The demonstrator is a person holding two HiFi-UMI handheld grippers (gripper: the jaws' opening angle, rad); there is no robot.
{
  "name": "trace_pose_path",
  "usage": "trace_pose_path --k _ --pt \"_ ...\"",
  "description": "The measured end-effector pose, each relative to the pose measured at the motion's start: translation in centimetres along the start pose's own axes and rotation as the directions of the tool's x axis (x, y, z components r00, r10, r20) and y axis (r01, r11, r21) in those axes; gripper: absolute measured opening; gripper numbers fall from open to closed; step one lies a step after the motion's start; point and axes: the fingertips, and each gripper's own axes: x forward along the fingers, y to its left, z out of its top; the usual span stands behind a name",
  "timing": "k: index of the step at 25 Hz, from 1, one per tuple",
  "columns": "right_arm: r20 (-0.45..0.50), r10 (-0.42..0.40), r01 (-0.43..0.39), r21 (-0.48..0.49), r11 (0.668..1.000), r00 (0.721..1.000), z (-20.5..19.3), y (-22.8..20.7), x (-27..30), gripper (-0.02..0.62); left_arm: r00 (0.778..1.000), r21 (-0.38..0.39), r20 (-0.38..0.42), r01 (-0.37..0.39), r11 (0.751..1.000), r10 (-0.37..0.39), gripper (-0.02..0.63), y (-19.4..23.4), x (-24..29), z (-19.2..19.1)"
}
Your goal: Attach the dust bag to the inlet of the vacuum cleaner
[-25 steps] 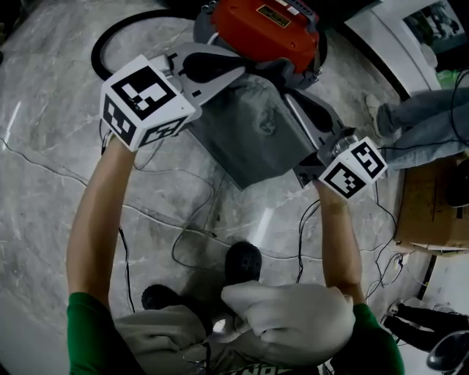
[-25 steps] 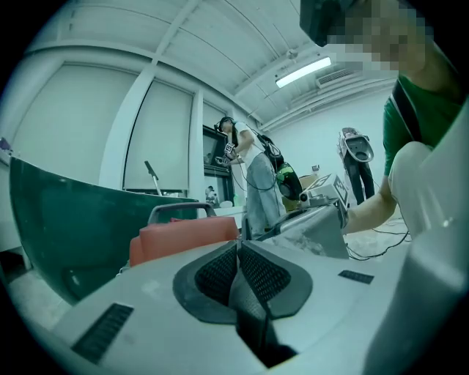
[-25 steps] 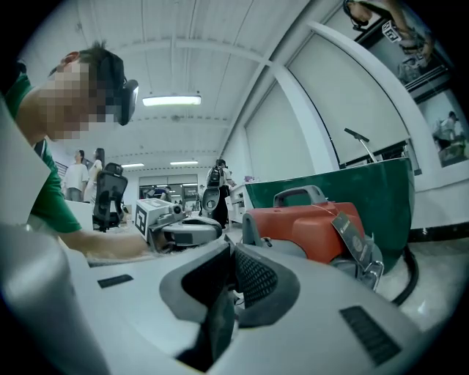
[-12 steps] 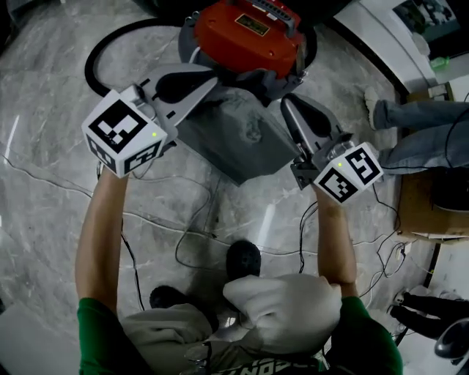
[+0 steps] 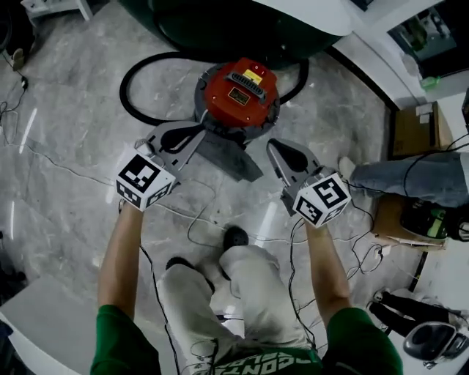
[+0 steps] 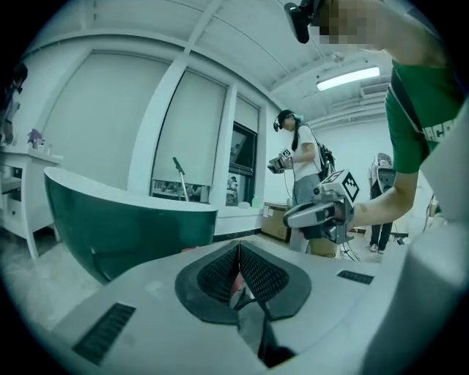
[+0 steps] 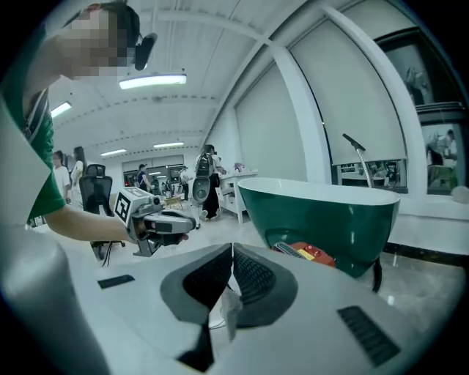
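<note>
The red vacuum cleaner (image 5: 238,95) stands on the marble floor with its black hose (image 5: 139,80) looped behind it. The grey dust bag (image 5: 229,154) lies on the floor just in front of it. My left gripper (image 5: 198,135) is above the bag's left side and my right gripper (image 5: 272,145) is off to its right. Both point nearly level. In the left gripper view the jaws (image 6: 239,245) are shut with no bag between them. The right gripper (image 7: 232,249) has just been closing. Its pads meet, and only a pale sliver shows in the gap below them.
A dark green bathtub (image 5: 220,22) stands behind the vacuum. Cables (image 5: 198,227) trail over the floor by my shoes (image 5: 234,238). Another person's leg (image 5: 396,176) and cardboard boxes (image 5: 410,132) are at the right. Other people stand farther off (image 6: 297,157).
Both grippers have risen from the bag's edges. The bag and vacuum now look smaller and farther below. The grippers have spread apart, and the bag lies on the floor.
</note>
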Motion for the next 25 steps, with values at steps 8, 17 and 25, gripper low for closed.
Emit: trace_pose_path --k 8,17,25 --pt "-0.088 0.053 -0.046 0.080 0.996 0.995 13.9 8.8 -7.9 0.011 0.999 -0.143 -0.026 -0.042 0.989 0.039 0.006 -6.6 -7.7 14.9" --pt "-0.100 0.036 -0.031 0.056 0.998 0.994 30.1 18.1 -15.4 0.011 0.998 -0.265 -0.027 -0.054 0.963 0.048 0.006 -12.3 -17.1 30.8" --pt "-0.049 0.048 -0.044 0.072 0.996 0.998 37.2 23.8 -21.9 0.011 0.995 -0.281 -0.004 -0.094 0.955 0.097 0.006 -17.1 -22.4 40.3"
